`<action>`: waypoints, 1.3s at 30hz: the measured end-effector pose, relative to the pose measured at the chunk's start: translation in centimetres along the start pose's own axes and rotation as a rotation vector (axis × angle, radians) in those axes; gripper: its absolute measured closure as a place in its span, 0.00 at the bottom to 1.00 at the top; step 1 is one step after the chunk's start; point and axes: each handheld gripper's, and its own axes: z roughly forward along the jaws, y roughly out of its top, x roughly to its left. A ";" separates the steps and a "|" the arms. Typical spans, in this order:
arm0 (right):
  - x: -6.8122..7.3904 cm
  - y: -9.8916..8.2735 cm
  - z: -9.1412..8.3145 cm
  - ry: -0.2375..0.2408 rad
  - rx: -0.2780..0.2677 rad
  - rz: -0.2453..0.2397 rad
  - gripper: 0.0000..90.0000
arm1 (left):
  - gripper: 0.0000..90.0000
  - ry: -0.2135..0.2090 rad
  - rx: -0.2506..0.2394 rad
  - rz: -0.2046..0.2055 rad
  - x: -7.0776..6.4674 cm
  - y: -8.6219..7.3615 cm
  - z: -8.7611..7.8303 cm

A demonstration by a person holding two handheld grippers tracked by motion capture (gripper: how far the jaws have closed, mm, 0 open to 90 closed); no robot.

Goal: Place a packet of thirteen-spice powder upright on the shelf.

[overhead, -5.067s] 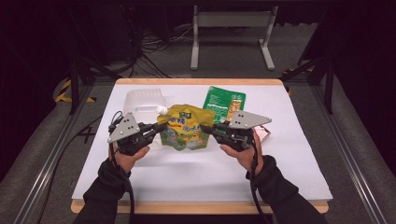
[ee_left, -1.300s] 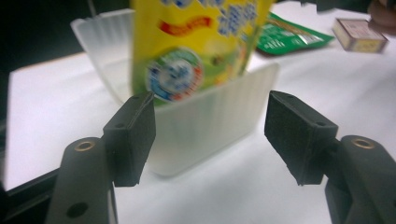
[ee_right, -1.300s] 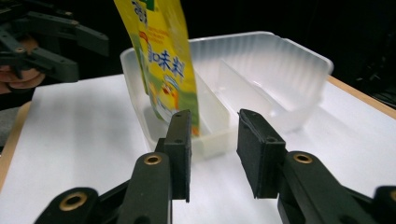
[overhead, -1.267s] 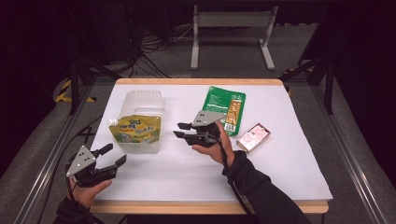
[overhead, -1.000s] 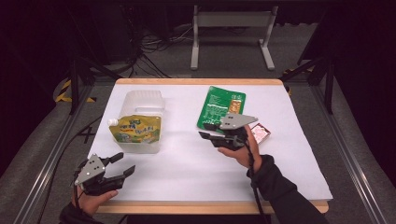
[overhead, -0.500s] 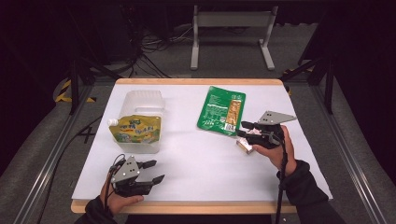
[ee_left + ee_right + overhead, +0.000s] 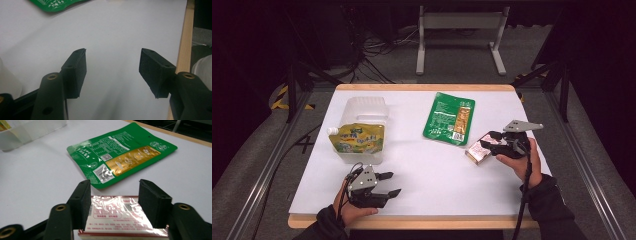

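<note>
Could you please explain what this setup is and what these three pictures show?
A person sits at a white table and holds a hand-operated two-jaw gripper in each hand. One picture looks down from above; the other two come from cameras riding on each gripper. On the table lie a green snack pouch, a yellow spouted pouch in a clear plastic container, and a small foil-wrapped box. The right gripper straddles that box, its jaws having just been opening. The left gripper is open and empty.
</note>
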 end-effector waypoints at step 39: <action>-4.5 -1.8 1.6 0.037 0.177 0.150 0.17 | 0.29 0.007 0.036 0.017 0.4 -0.6 0.5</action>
